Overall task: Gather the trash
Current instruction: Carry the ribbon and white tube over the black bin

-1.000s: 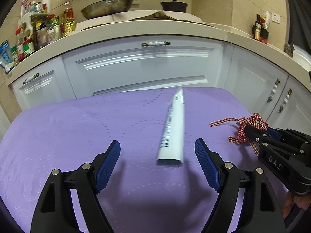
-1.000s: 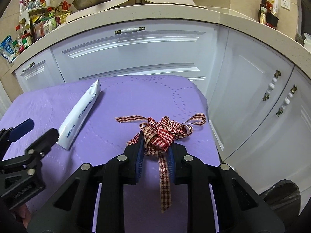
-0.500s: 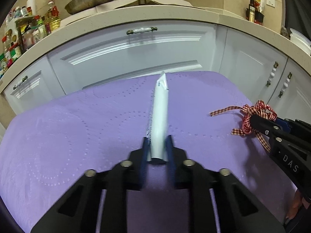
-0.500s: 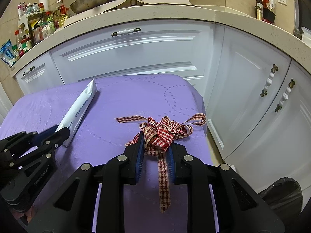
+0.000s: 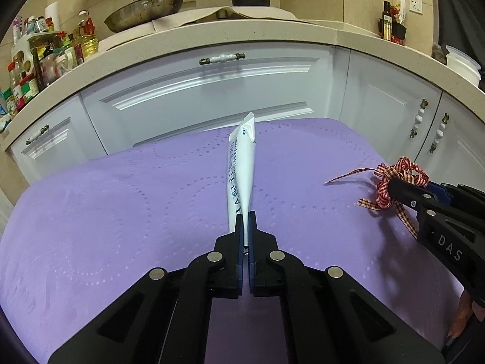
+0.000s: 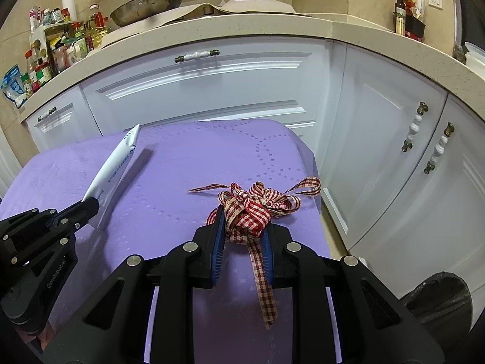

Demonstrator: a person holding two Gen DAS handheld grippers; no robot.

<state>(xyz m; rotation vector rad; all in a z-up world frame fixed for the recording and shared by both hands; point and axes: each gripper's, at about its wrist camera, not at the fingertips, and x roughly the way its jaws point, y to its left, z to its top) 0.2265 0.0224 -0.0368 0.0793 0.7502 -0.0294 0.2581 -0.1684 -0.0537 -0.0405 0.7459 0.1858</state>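
Lifted wrapper (image 5: pixel 241 179) — long axis pointing toward cabinets (image 5: pixel 212 91).

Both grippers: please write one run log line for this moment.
left gripper: shut on white packet | right gripper: shut on checked ribbon bow | bin: beside table

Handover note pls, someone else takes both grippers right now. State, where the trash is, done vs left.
Left gripper: jaws have just closed, now shut on the near end of the white sachet, which is tilted up off the purple cloth.
Right gripper: shut on the checked ribbon bow, tail hanging down between the fingers.
Done: both pieces gripped.
Left: nothing binned yet. The black-lined bin stands on the floor, low right of the table in the right wrist view; probably carry both there and release.
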